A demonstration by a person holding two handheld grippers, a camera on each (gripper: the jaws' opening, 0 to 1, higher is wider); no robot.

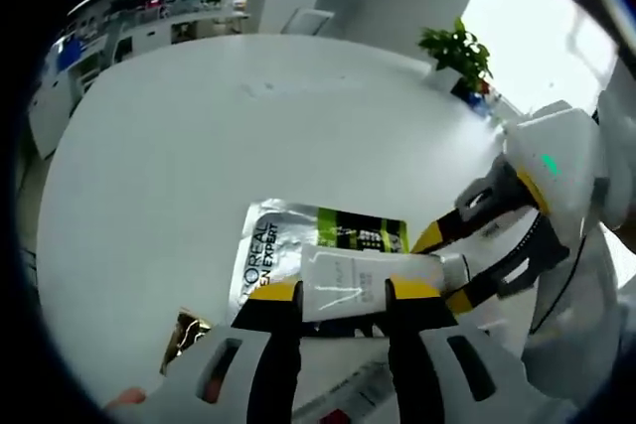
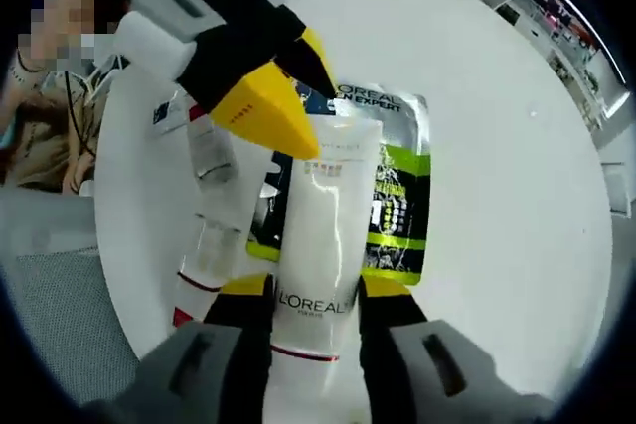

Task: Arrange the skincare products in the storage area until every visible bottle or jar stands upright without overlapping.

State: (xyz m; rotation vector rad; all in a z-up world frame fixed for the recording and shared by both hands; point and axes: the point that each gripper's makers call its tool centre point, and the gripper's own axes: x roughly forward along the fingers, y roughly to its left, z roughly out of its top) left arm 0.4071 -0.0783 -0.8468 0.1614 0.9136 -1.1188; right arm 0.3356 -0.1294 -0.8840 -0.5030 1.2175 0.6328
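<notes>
Lying flat above a silver-and-green L'Oreal sachet (image 2: 390, 181) on the round white bench (image 2: 517, 146), a white L'Oreal tube (image 2: 323, 245) is clamped at both ends: the right hand-held gripper (image 2: 316, 290) pinches its cap end between yellow-tipped jaws, while the left hand-held gripper (image 1: 343, 292) closes on the flat crimped end. Just beside the tube lie another white tube with a red band (image 2: 204, 265) and a small clear bottle (image 2: 209, 146). A potted plant (image 1: 457, 52) stands at the bench's far edge.
</notes>
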